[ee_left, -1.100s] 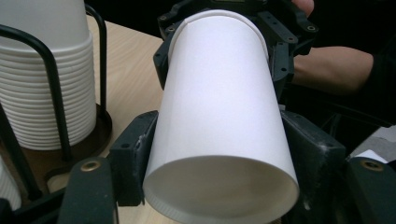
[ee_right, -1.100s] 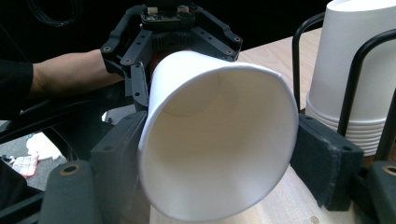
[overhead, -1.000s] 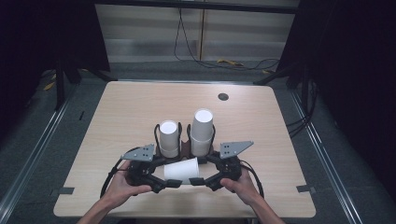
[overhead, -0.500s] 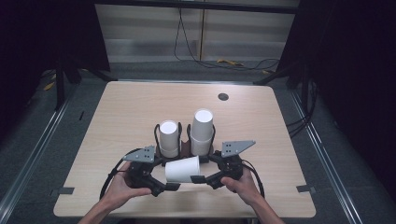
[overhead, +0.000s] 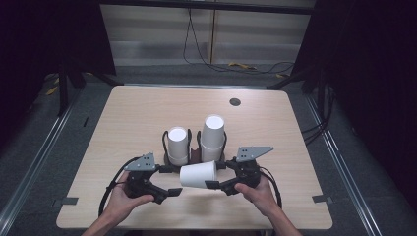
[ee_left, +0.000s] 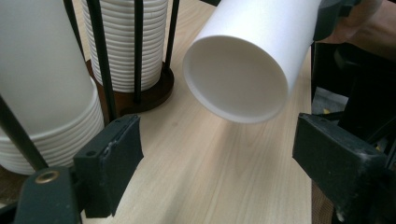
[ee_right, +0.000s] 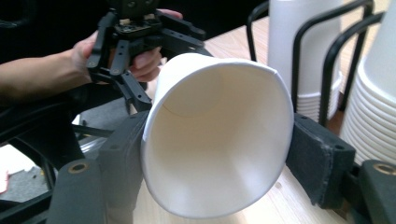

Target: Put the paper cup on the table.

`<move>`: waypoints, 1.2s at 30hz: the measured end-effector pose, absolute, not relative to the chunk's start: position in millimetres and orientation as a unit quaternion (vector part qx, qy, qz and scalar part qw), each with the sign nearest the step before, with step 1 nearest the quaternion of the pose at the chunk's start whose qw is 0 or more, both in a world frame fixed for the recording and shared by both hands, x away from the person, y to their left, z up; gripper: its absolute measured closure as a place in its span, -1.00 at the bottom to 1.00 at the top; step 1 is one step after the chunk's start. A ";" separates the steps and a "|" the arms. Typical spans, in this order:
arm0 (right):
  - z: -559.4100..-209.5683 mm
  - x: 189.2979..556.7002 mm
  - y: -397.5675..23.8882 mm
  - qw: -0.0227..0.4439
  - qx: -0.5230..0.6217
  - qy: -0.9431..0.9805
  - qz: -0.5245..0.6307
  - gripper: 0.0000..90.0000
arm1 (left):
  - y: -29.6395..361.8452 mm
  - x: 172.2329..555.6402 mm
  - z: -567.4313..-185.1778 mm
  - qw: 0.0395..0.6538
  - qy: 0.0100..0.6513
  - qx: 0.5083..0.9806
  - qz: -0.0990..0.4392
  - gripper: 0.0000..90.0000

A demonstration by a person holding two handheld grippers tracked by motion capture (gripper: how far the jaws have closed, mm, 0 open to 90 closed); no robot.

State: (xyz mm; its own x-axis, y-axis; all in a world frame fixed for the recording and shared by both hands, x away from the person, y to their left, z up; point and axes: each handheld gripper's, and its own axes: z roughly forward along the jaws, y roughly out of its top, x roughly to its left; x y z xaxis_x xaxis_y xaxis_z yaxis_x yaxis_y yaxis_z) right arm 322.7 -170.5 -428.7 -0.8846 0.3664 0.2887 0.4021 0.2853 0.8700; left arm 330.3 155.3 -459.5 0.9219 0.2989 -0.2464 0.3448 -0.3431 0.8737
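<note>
Claws first: the right claw (ee_right: 210,154) pinches a white paper cup (ee_right: 217,140) lying on its side, one black jaw pressed on each side of the cup near its rim, which is squeezed slightly oval; these jaws have just been closing on it. In the high view the same right claw (overhead: 220,185) holds the cup (overhead: 198,174) level just above the desk (overhead: 295,128), its closed bottom end pointing toward the person's left. The left claw (ee_left: 210,154) stands spread wide, its two jaws well apart and nothing between the pads; the cup (ee_left: 243,60) hangs ahead of it and apart from it. In the high view the left claw (overhead: 169,192) sits near the desk's front edge, just beside the cup's bottom end, not touching it. A hand grips each claw's body from below, the left hand (overhead: 123,196) and the right hand (overhead: 255,191).

Behind the cup stands a dark wire holder (overhead: 195,156) with two stacks of white cups: a shorter stack (overhead: 177,145) on the person's left and a taller stack (overhead: 213,137) on the right. The held cup lies just in front of the holder's base. A small dark round disc (overhead: 235,102) sits far back on the desk, well apart from everything else.
</note>
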 end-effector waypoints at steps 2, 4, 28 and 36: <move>-428.7 322.1 -171.9 0.017 -0.242 -0.802 -0.546 -0.40 | 158.3 330.1 -462.3 0.533 0.199 0.822 -0.013 -0.66; -427.9 321.5 -173.7 0.011 -0.249 -0.804 -0.540 -0.40 | 161.9 330.9 -463.4 0.533 0.198 0.823 -0.005 -0.65; -422.6 319.8 -219.4 -0.029 -0.308 -0.838 -0.450 -0.41 | 179.7 336.3 -473.3 0.511 0.238 0.826 0.016 -0.65; -419.1 328.6 -229.8 -0.045 -0.335 -0.846 -0.412 -0.42 | 181.8 336.3 -471.8 0.511 0.236 0.826 0.021 -0.65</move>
State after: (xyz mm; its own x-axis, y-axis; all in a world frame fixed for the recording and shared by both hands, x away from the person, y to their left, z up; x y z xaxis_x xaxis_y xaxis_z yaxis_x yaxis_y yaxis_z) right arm 328.6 -229.8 -419.1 -0.7712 0.6040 0.2013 0.5305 0.4349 0.7276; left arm 336.3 181.8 -471.8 0.8878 0.4111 -0.2071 0.3688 -0.3659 0.8545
